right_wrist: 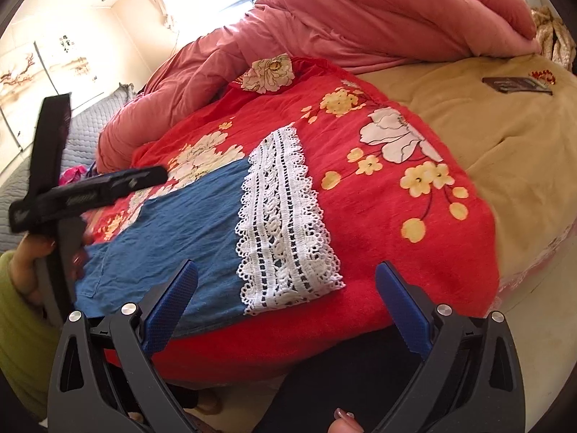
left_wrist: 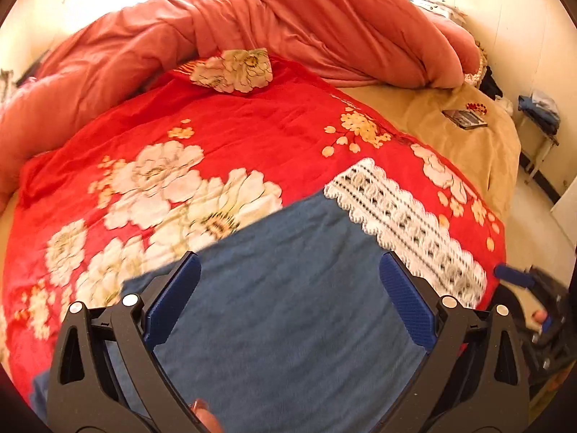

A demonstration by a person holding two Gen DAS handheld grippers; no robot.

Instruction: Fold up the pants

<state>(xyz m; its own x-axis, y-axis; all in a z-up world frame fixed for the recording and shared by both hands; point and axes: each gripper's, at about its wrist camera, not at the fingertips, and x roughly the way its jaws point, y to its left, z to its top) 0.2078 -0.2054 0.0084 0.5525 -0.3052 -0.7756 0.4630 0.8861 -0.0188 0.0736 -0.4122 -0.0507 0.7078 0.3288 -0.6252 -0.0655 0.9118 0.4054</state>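
The blue pants (left_wrist: 288,306) with a white lace hem band (left_wrist: 404,223) lie flat on a red flowered blanket (left_wrist: 252,137) on the bed. My left gripper (left_wrist: 288,270) is open just above the blue cloth, holding nothing. In the right wrist view the pants (right_wrist: 180,223) and the lace band (right_wrist: 285,223) lie ahead. My right gripper (right_wrist: 286,278) is open and empty over the blanket's near edge by the lace end. The left gripper (right_wrist: 86,191) shows at the left, over the pants' far end. The right gripper shows at the left wrist view's right edge (left_wrist: 519,278).
A bunched pink duvet (left_wrist: 288,21) lies along the back of the bed. A tan sheet (left_wrist: 468,137) with a dark flat packet (left_wrist: 465,119) is at the right. A flowered fold of cloth (left_wrist: 234,70) lies on the blanket's far end. The floor (right_wrist: 541,324) is right of the bed.
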